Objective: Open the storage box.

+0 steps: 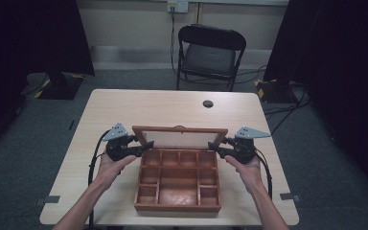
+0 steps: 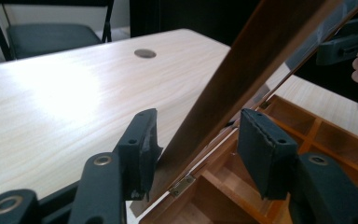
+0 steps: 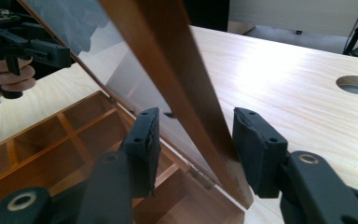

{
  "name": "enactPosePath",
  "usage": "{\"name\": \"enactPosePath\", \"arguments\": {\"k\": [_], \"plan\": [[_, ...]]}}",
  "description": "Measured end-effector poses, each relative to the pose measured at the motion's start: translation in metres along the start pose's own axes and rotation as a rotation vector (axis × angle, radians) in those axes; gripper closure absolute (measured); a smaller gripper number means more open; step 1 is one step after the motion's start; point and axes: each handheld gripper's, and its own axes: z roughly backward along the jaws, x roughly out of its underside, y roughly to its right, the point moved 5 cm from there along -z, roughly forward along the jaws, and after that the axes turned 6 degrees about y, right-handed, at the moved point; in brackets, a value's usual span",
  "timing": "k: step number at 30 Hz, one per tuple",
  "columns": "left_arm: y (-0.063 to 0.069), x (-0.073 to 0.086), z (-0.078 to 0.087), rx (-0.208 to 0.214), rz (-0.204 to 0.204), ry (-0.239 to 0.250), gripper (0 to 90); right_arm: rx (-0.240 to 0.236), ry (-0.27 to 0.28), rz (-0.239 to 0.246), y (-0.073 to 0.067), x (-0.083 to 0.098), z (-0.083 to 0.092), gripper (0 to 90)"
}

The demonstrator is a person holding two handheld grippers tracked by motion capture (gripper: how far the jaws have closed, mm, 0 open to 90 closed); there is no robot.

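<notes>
Wooden, with small compartments, the box (image 1: 178,184) sits near the table's (image 1: 124,103) front edge, its longer side running toward the person. Its glass-paned lid (image 1: 179,136) stands raised at the far end, spanning left to right. The left gripper (image 1: 143,146) and right gripper (image 1: 214,147) each straddle one side rail of the lid, jaws partly open, with gaps visible beside the wood.

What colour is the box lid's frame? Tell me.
Reddish-brown wood around a clear pane; the lid frame shows best in the right gripper view.
</notes>
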Motion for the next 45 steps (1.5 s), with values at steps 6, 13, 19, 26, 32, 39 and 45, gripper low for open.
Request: {"name": "enactPosePath", "arguments": {"k": [6,13,19,26,32,39,45], "plan": [[-0.005,-0.004,-0.004,-0.007,-0.007,-0.025,50.8,0.017,-0.005,-0.014,0.007,0.000,-0.004,55.3],[-0.010,-0.005,-0.007,-0.011,0.013,-0.025,52.6,0.035,-0.016,-0.017,0.011,0.002,-0.009,56.5],[-0.014,-0.006,-0.011,-0.021,0.014,-0.037,54.1,0.062,-0.021,-0.020,0.013,0.002,-0.014,57.5],[-0.019,-0.005,-0.014,-0.022,0.041,-0.029,55.2,0.075,-0.021,-0.020,0.017,0.001,-0.018,58.4],[-0.023,-0.005,-0.019,-0.038,0.050,-0.027,55.9,0.094,-0.021,-0.024,0.021,0.002,-0.023,59.2],[-0.029,-0.003,-0.022,-0.034,0.081,-0.013,57.4,0.102,-0.012,-0.039,0.026,0.003,-0.026,60.2],[-0.030,0.000,-0.023,-0.030,0.077,-0.023,58.0,0.105,-0.017,-0.042,0.028,0.004,-0.027,61.4]]}}
